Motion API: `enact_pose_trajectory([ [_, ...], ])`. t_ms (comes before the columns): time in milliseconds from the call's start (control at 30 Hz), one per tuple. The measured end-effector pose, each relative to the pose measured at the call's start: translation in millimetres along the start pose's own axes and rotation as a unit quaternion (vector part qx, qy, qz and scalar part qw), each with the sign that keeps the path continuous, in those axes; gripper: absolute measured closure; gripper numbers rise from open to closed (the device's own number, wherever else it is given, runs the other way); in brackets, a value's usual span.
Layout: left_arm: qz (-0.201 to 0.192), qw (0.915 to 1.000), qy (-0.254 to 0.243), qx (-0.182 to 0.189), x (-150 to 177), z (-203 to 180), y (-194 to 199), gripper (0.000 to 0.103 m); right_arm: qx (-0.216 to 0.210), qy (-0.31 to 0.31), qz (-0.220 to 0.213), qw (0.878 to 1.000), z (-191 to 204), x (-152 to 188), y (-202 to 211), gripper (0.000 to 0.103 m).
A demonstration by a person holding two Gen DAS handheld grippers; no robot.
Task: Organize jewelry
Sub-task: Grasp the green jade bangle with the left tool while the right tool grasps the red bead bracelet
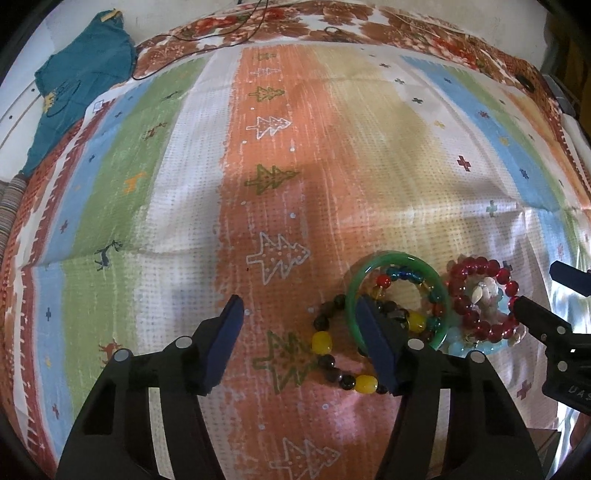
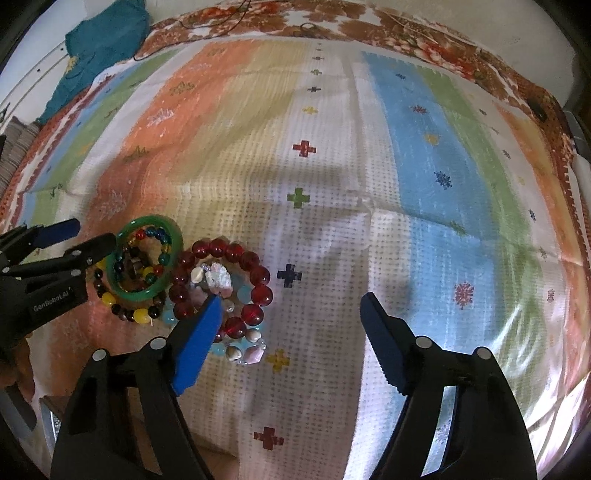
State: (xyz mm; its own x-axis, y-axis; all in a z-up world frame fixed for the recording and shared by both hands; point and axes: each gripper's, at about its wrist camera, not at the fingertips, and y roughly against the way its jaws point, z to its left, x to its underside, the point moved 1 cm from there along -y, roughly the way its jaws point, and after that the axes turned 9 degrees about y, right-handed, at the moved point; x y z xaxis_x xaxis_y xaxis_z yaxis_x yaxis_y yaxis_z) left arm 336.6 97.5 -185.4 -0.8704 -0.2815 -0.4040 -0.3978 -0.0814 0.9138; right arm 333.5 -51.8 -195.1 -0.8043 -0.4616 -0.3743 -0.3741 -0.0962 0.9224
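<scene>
Several bracelets lie in a heap on a striped cloth. A green bangle (image 1: 399, 258) (image 2: 176, 240) rings a multicoloured bead bracelet (image 1: 413, 275) (image 2: 160, 236) and overlaps a dark-and-yellow bead bracelet (image 1: 323, 341) (image 2: 109, 299). A red bead bracelet (image 1: 476, 266) (image 2: 218, 249) lies over a shell-and-pale-blue bead piece (image 2: 245, 354). My left gripper (image 1: 299, 343) is open and empty, its right finger at the bangle's left rim. My right gripper (image 2: 291, 339) is open and empty, its left finger over the red bracelet.
The striped cloth (image 1: 184, 184) (image 2: 406, 184) covers a floral bedspread (image 1: 332, 26). A teal garment (image 1: 81, 85) (image 2: 107, 40) lies at the far left. A thin black cable (image 1: 207, 37) runs along the far edge.
</scene>
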Motion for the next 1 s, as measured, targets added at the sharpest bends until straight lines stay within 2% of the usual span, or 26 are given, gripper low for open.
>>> enact_pose_trajectory([
  [167,0.005,0.9999,-0.010,0.002,2,-4,-6,0.043,-0.009,-0.003,0.007,1.000,1,-1,-6,0.036],
  [233,0.008,0.9999,-0.012,0.005,3,-4,-8,0.049,-0.010,-0.001,0.007,1.000,2,-1,-7,0.041],
  [300,0.008,0.9998,-0.015,0.007,3,-6,-8,0.052,-0.013,0.000,0.010,1.000,4,-1,-8,0.053],
  [400,0.002,0.9996,-0.025,0.009,5,-11,-7,0.064,-0.017,0.004,0.016,1.000,6,-1,-12,0.067],
  [433,0.001,0.9995,-0.028,0.012,5,-13,-6,0.071,-0.019,0.006,0.018,1.000,7,-1,-13,0.071],
  [600,-0.003,0.9992,-0.040,0.008,7,-19,-5,0.096,-0.030,0.014,0.015,0.999,11,-2,-12,0.084],
  [733,-0.004,0.9993,-0.036,0.009,7,-17,-4,0.096,-0.024,0.024,0.012,0.999,14,-1,-9,0.085],
  [767,-0.005,0.9994,-0.034,0.008,6,-16,-4,0.096,-0.024,0.024,0.011,0.999,13,-1,-8,0.089],
  [1000,-0.017,0.9996,-0.022,0.008,0,-11,8,0.096,-0.029,0.018,0.001,0.999,10,-2,1,0.089],
])
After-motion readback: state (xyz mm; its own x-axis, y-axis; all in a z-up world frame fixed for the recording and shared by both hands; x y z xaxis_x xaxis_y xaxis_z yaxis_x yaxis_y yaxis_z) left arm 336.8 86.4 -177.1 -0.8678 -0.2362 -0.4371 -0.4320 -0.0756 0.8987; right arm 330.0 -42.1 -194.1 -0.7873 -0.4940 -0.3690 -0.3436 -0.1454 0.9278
